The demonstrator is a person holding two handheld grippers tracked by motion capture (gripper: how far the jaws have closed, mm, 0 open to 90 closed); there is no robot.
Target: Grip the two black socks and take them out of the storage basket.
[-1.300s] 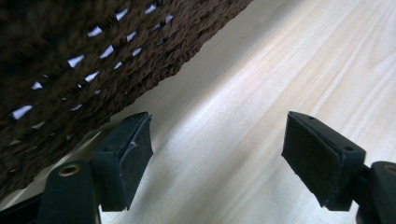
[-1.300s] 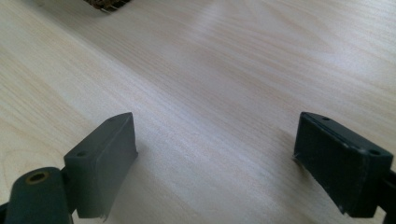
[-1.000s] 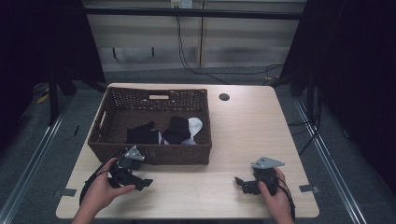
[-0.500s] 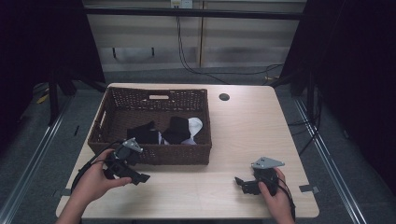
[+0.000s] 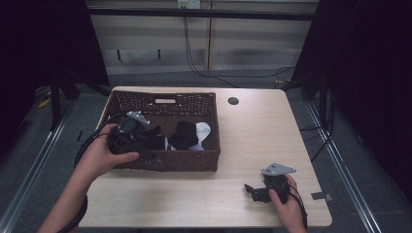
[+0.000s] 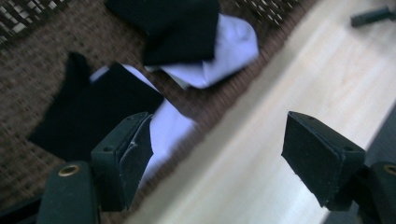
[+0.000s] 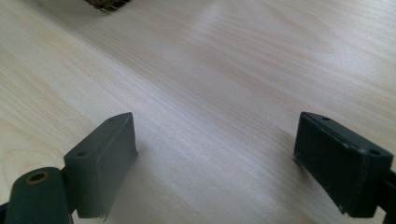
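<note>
Left tongs [image 5: 141, 145] held above the near-left edge of the wicker basket [image 5: 165, 162], jaws apart, nothing between them. In the left gripper view they look down on a black sock [image 6: 93, 116] overlapping a white sock [image 6: 170, 130]; another black-and-white pair [image 6: 196, 42] lies toward 12 o'clock. Right tongs [image 5: 255, 191] rest on the worktop [image 5: 252, 136] at 5 o'clock of the basket, jaws apart, empty.

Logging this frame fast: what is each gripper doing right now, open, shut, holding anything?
Left gripper: open, holding nothing, above the basket rim near the socks.
Right gripper: open, holding nothing, over the table.
</note>
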